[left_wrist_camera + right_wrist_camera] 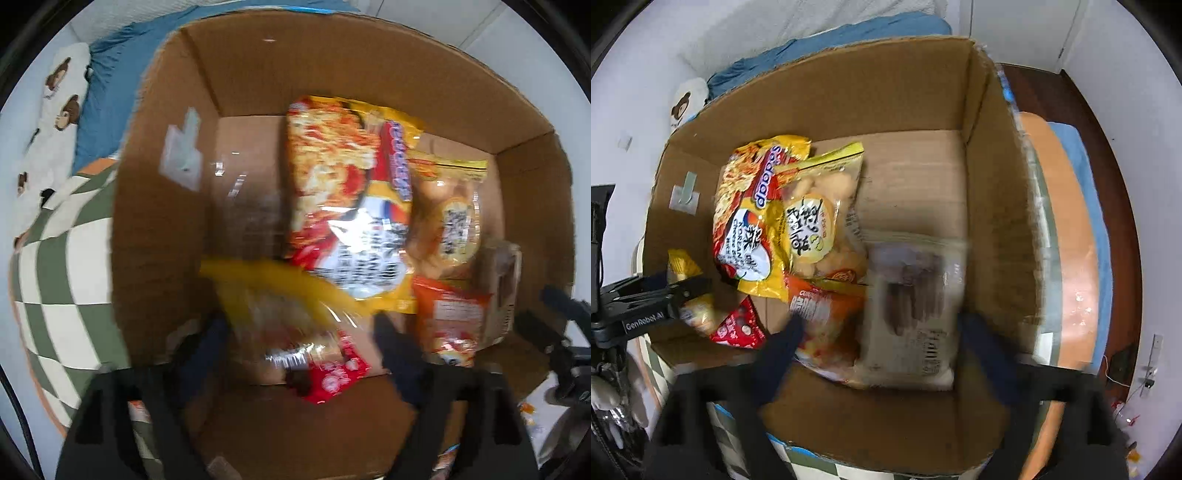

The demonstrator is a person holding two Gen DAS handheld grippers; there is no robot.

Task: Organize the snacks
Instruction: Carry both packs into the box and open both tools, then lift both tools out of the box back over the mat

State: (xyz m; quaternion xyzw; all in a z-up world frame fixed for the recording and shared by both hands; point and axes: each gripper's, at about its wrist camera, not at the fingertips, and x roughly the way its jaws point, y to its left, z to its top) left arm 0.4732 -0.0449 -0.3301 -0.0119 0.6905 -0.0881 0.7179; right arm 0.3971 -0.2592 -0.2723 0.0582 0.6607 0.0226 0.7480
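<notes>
Both grippers spread wide over the brown cardboard box (827, 92) — left gripper (295, 332) apparently releasing a blurred yellow-and-red snack bag (295, 332) at six o'clock, right gripper (879, 332) above a pale packet of brown sticks (912, 302) — which may land crooked, crushing neighbours.

Blurred by motion at six o'clock in the left wrist view: yellow-and-red packet (291, 328), print unreadable. Hidden behind the orange packet (448, 325): lower part of the grey-brown pack (504, 280). Smeared at five o'clock in the right wrist view: clear pack of dark sticks (916, 306), label illegible. Covered at its bottom edge by the round-snack bag (816, 225): the noodle packet (746, 221). Cut off at nine o'clock: left gripper (698, 286), grip unclear.
</notes>
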